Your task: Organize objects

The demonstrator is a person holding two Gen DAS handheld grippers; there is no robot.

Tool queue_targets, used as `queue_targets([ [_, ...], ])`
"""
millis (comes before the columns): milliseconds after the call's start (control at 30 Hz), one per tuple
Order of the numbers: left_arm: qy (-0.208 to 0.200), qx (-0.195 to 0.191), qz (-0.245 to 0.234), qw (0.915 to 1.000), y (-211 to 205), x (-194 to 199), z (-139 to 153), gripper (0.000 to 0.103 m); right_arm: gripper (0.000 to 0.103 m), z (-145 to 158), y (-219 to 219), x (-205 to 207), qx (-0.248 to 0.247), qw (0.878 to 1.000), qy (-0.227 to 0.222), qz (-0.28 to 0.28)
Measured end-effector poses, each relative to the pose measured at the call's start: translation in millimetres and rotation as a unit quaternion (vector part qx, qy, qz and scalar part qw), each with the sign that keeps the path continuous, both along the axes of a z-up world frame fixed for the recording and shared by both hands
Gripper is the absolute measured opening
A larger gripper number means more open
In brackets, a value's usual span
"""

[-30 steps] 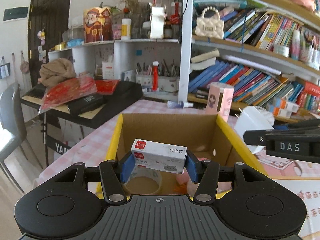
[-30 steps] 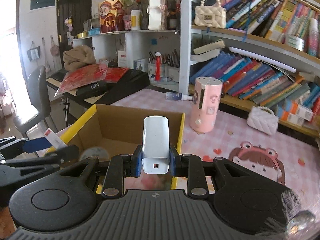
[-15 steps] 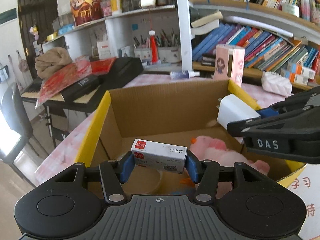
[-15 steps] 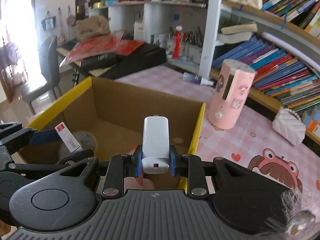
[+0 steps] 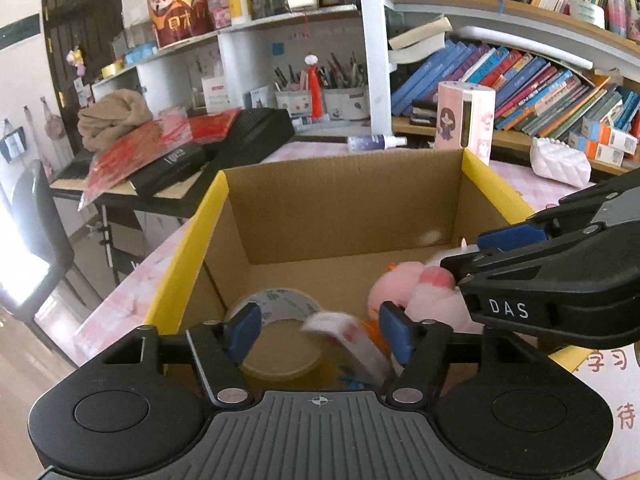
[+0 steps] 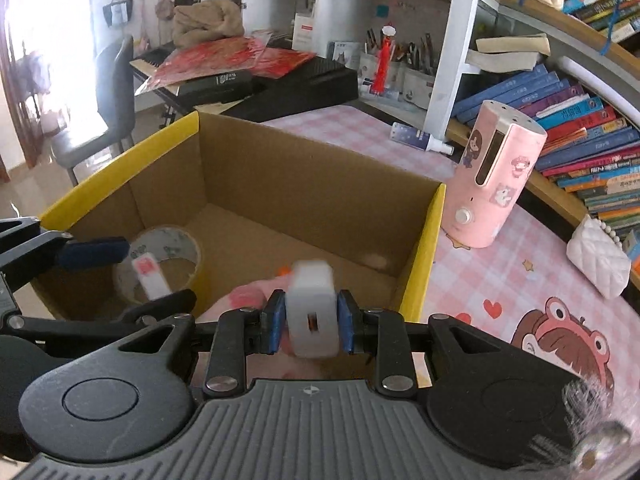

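Observation:
An open cardboard box with yellow rims [image 5: 192,240] [image 6: 424,248] stands on the pink checked table. Inside lie a tape roll [image 5: 276,304] [image 6: 168,248] and a pink plush toy [image 5: 416,292] [image 6: 248,300]. My left gripper [image 5: 318,330] is open over the box; the white staple box [image 5: 348,340] [image 6: 150,276], blurred, is falling out between its fingers. My right gripper [image 6: 311,322] has its blue pads slightly apart around a blurred white charger block [image 6: 312,312], which tilts and slips downward over the plush toy.
A pink cylindrical dispenser [image 6: 496,180] and a white quilted purse [image 6: 600,256] stand on the table right of the box. A small spray bottle [image 5: 376,142] lies behind it. Bookshelves fill the back; a keyboard with red bags [image 5: 160,148] and a chair [image 6: 108,92] are left.
Both grippers have lowered into the box. The left jaws opened and let go of the staple box, which is dropping. The right jaws have loosened and the charger is slipping out.

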State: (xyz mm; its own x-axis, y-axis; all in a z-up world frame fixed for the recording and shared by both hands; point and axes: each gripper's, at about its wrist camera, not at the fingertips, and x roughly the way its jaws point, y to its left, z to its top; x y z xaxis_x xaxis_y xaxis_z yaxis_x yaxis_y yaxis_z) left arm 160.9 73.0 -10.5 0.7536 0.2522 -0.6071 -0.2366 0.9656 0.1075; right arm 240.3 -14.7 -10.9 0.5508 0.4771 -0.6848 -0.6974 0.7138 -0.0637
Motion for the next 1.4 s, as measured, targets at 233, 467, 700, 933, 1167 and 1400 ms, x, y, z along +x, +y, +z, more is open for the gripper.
queue_targets([
  [233, -0.026, -0.005, -0.010, 0.9996, -3.7, -20.0, 12.6, 0.080, 0.050, 15.3, -16.2, -16.3, 0.030, 0.999, -0.025, -0.030],
  [467, -0.063, -0.013, -0.021, 0.9977, -8.9, -49.0, 31.2, 0.088, 0.063, 37.6, -53.0, -49.3, 0.075, 0.990, -0.070, -0.096],
  [700, -0.079, -0.015, -0.038, 0.9960, -17.1, -79.9, 39.9, 0.098, 0.082, 43.5, -93.2, -88.6, 0.079, 0.971, -0.100, -0.203],
  [933, -0.052, -0.014, -0.044, 0.9976, -27.8, -113.9, 32.4, 0.099, 0.092, 24.2, -126.0, -138.8, 0.059, 0.943, -0.083, -0.315],
  [1167, -0.026, -0.016, -0.067, 0.9973, -39.4, -147.0, 21.3, 0.099, 0.094, 6.6, -138.5, -186.8, 0.031, 0.935, -0.066, -0.347],
  [1400, -0.022, -0.023, -0.076, 0.9966, -47.7, -171.1, 15.8, 0.099, 0.098, -0.5, -144.6, -226.2, 0.024, 0.936, -0.064, -0.344],
])
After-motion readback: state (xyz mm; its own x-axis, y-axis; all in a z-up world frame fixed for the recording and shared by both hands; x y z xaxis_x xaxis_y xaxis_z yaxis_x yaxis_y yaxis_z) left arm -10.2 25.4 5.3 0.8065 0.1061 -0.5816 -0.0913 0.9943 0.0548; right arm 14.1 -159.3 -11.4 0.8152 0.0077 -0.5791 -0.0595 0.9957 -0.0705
